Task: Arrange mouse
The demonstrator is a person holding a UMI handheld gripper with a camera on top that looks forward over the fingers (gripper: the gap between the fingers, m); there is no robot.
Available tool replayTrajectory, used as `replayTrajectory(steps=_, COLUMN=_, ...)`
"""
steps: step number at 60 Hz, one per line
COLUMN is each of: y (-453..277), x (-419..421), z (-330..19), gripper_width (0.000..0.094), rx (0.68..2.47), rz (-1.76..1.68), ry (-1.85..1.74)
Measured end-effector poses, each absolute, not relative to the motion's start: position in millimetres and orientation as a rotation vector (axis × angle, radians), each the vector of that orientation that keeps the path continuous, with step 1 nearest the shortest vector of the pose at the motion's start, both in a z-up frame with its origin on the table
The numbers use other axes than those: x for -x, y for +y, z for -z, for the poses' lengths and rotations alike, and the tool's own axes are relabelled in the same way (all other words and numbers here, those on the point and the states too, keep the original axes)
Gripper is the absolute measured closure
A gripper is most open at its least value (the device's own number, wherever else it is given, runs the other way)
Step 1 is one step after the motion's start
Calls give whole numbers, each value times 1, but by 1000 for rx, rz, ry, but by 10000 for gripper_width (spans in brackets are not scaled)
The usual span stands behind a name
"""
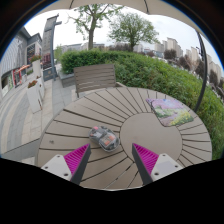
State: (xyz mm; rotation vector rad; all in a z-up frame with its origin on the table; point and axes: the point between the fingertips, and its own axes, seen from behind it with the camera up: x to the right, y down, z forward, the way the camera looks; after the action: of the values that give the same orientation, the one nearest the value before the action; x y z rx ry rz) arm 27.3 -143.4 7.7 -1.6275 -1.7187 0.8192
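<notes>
1. Gripper view looks out over a round wooden table (120, 110) made of slats that fan out from a plain round centre.
2. The gripper (112, 158) sits low over the near part of the table, its two fingers spread wide apart with nothing between them; a pink pad (77, 157) shows on the left finger and another on the right.
3. The mouse (102, 138), a small grey and dark thing too small to make out in detail, lies on the table just ahead of the fingers, nearer the left one and not touched by either.
4. A mat (169, 110) with a green and purple picture lies flat on the table, beyond the right finger and well apart from the mouse.
5. A wooden chair (95, 76) stands at the far side of the table.
6. Beyond the table run a green hedge (160, 72), trees (130, 28) and buildings.
</notes>
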Motion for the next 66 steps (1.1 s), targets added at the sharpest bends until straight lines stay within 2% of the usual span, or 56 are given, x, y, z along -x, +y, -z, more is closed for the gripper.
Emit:
replayTrajectory(steps=10, y=-146, x=8, z=12, gripper_width=76, rx=1619, rz=-824, ry=-1705)
replayTrajectory(steps=21, y=-144, x=39, z=17, gripper_width=82, rx=1608, rz=-812, ry=-1691)
replayTrajectory(steps=26, y=-152, x=42, z=18, gripper_width=146, rx=1610, rz=-837, ry=-1708)
replayTrajectory(steps=30, y=-147, x=44, z=14, gripper_width=91, rx=1567, rz=-807, ry=-1708)
replayTrajectory(steps=36, y=-149, x=47, z=14, gripper_width=102, rx=1641, rz=-813, ry=-1694)
replayTrajectory(steps=58, y=-133, x=71, z=20, gripper_width=118, rx=1688, rz=-769, ry=-1679)
replayTrajectory(steps=60, y=-133, x=70, z=19, gripper_width=138, rx=1690, rz=-774, ry=-1682)
replayTrajectory(steps=62, y=-132, x=69, z=20, gripper_width=198, rx=1692, rz=-780, ry=-1683)
replayTrajectory(steps=63, y=-133, x=68, z=21, gripper_width=263, rx=1693, rz=-782, ry=-1689)
replayTrajectory(steps=65, y=-131, x=69, z=20, gripper_width=478, rx=1684, rz=-776, ry=-1690)
replayTrajectory(steps=66, y=-128, x=68, z=18, gripper_width=475, rx=1682, rz=-768, ry=-1684)
